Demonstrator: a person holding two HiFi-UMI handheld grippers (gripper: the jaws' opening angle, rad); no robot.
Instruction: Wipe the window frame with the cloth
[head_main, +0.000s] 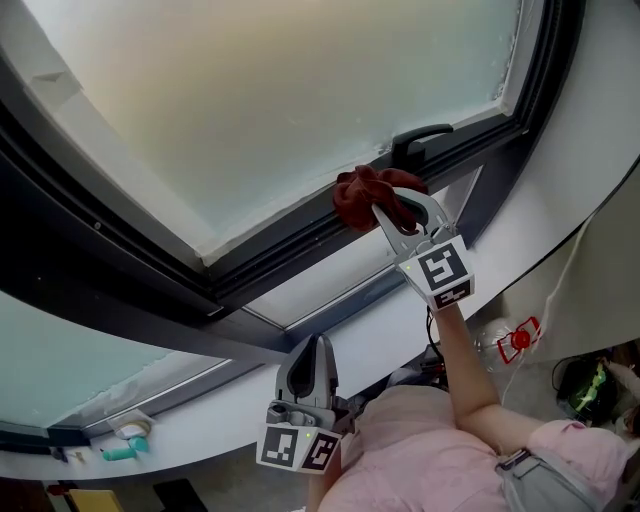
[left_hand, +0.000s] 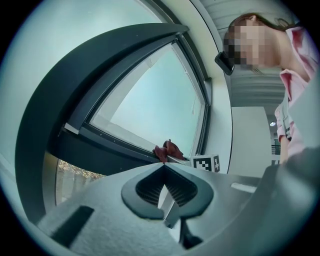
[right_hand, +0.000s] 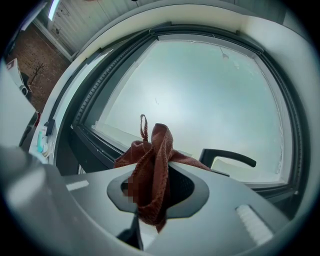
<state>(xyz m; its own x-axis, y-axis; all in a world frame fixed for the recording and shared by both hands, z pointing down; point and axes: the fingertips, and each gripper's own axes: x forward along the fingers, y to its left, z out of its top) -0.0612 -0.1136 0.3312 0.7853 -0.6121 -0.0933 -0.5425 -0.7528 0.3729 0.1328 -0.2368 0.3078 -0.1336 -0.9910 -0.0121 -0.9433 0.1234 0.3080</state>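
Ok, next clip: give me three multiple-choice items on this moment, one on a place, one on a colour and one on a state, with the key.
1. Where is the cloth?
A. Draped over the sill.
B. In the right gripper, at the window frame beside the handle.
C. On the floor.

2. What colour is the cloth?
A. Blue.
B. White.
C. Dark red.

3. How is the left gripper?
A. Shut and empty.
B. Wide open.
C. Shut on a sponge.

Key:
1 B: the right gripper view shows the cloth clamped in its jaws.
2 C: it is dark red in every view.
3 A: its jaws meet with nothing between them.
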